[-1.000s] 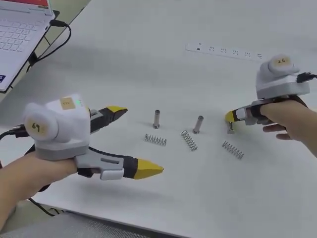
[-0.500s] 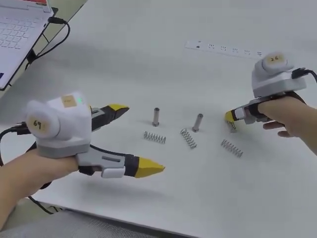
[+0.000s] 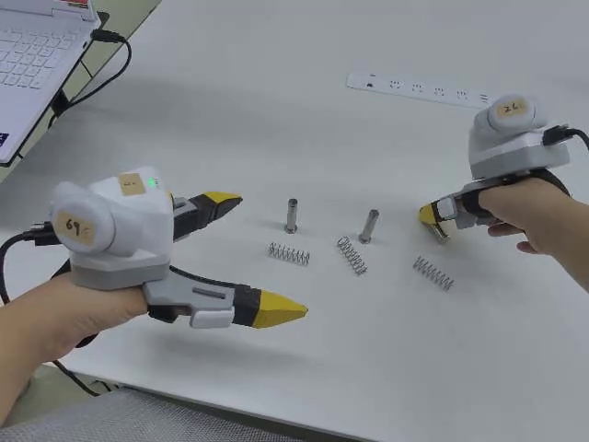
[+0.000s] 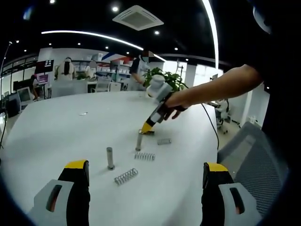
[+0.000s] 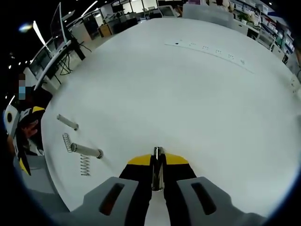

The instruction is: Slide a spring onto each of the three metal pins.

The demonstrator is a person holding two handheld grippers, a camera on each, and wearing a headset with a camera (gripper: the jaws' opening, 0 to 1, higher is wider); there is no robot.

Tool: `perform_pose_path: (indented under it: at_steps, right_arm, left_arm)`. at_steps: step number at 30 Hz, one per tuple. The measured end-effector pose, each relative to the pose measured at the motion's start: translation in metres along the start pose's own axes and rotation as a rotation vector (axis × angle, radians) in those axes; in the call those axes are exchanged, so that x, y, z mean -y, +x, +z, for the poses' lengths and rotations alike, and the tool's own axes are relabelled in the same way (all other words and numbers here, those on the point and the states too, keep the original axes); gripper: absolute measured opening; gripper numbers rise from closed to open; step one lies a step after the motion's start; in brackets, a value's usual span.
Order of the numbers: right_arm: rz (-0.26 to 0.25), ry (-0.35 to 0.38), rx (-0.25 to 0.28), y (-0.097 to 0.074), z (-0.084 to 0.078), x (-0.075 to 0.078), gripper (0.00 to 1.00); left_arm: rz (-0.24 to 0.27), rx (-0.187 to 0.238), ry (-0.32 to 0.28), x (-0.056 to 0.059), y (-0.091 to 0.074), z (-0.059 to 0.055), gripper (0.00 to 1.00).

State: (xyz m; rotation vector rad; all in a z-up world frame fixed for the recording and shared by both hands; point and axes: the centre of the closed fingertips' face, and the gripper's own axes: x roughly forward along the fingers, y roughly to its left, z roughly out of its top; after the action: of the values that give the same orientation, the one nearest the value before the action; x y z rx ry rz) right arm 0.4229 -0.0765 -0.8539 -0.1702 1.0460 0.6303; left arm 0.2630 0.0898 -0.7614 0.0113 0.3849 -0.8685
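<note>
Two metal pins stand upright mid-table, one on the left [image 3: 292, 215] and one on the right [image 3: 369, 226]. My right gripper [image 3: 431, 217] is shut on the third pin [image 3: 442, 231], holding it tilted just above the table; in the right gripper view this pin [image 5: 157, 173] sits between the yellow tips. Three springs lie flat in front of the pins: left [image 3: 289, 253], middle [image 3: 351, 257], right [image 3: 433, 273]. My left gripper [image 3: 250, 256] hovers open at the near left, holding nothing. In the left gripper view the pins [image 4: 110, 158] and springs [image 4: 126, 176] lie ahead of it.
A white power strip [image 3: 419, 92] lies at the far side of the white table [image 3: 276, 120]. A laptop [image 3: 32, 55] with a black cable [image 3: 103, 81] sits at the far left corner. The table's near edge runs just below my left hand.
The right gripper has shifted slightly right with the pin, which now leans instead of standing on the table. The left gripper has barely moved.
</note>
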Motion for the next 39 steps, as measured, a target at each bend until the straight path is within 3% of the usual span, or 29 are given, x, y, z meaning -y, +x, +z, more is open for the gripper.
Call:
perform_pose_path:
  at_steps: [18, 23, 39]
  right_arm:
    - [0.030, -0.046, 0.050, -0.022, -0.009, -0.015, 0.05]
    - [0.039, -0.086, 0.082, -0.025, -0.008, -0.016, 0.05]
    - [0.039, -0.121, 0.182, -0.039, -0.006, -0.013, 0.05]
  left_arm:
    - [-0.006, -0.008, 0.002, 0.000, 0.002, 0.000, 0.98]
    - [-0.007, -0.009, 0.002, 0.000, 0.002, 0.000, 0.98]
    - [-0.011, -0.009, 0.009, 0.003, 0.005, 0.001, 0.98]
